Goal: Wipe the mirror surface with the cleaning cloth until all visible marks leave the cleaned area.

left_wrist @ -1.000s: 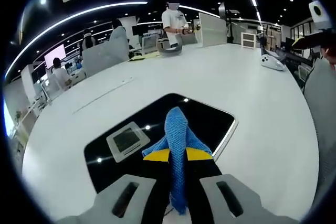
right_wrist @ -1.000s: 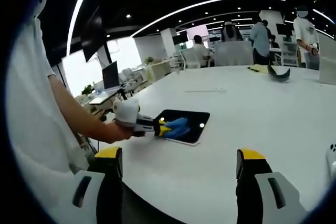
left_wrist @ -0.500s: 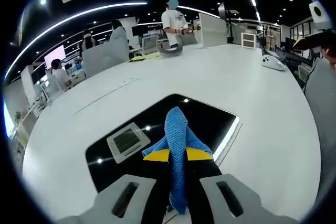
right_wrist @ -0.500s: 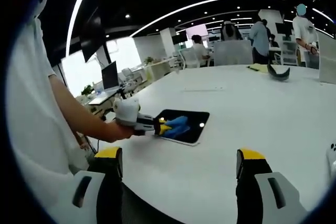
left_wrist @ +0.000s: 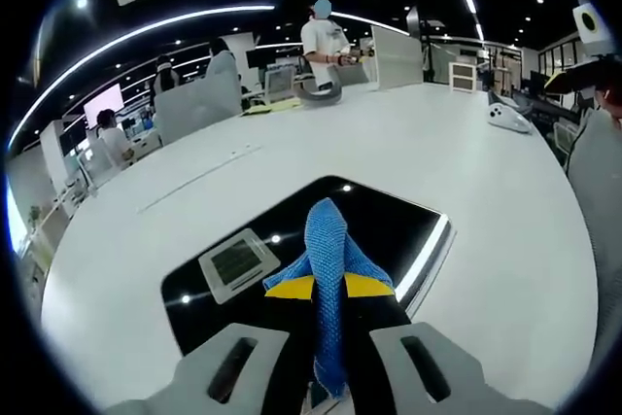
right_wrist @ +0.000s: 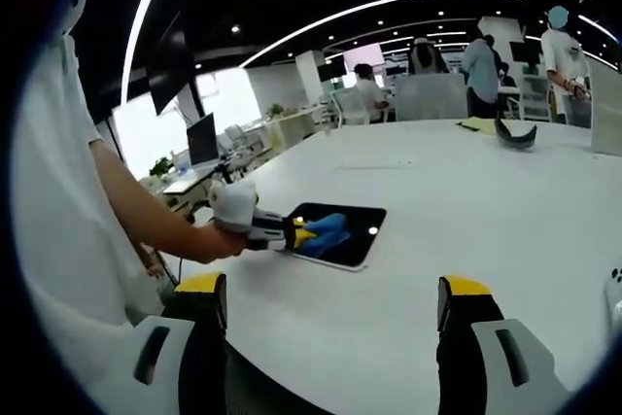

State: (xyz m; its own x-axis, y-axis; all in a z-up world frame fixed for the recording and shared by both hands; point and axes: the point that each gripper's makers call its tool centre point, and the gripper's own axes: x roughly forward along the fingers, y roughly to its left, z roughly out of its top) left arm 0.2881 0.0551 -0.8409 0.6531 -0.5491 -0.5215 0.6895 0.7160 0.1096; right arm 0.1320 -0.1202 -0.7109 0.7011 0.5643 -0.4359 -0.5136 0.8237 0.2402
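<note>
Pinching the blue cloth [left_wrist: 327, 269] between its two yellow-tipped jaws, the left gripper [left_wrist: 328, 291] keeps the fabric bunched ahead of its tips so a soft fold, not hard plastic, meets the glass. That fold rests on the near part of the mirror [left_wrist: 389, 221] — a dark, rounded slab lying flat on the white table [left_wrist: 408, 133], close to the person's edge of it. From the right gripper view the same scene reads smaller: the left gripper [right_wrist: 292, 236] reaching in low from the person's forearm [right_wrist: 146, 216], the cloth [right_wrist: 326, 231] spread over the near half of the mirror [right_wrist: 362, 230]. A low angle like that looks meant to press the cloth flat and drag it, I'd judge. No clear marks can be made out on the glass; it mostly throws back ceiling lights and a vent, so how much wiping remains is hard to say

The right gripper [right_wrist: 330, 313] hangs well back over the table edge, jaws spread wide with nothing between them — out of the way, watching rather than helping

Around the mirror the tabletop is bare, so nothing blocks a stroke. Farther off lie a small white device [left_wrist: 505, 116] toward the right side, and a dark curved object [left_wrist: 316, 92] near the far edge. Beyond stand white partitions [left_wrist: 199, 99], and people [left_wrist: 324, 34] are about in the open office
</note>
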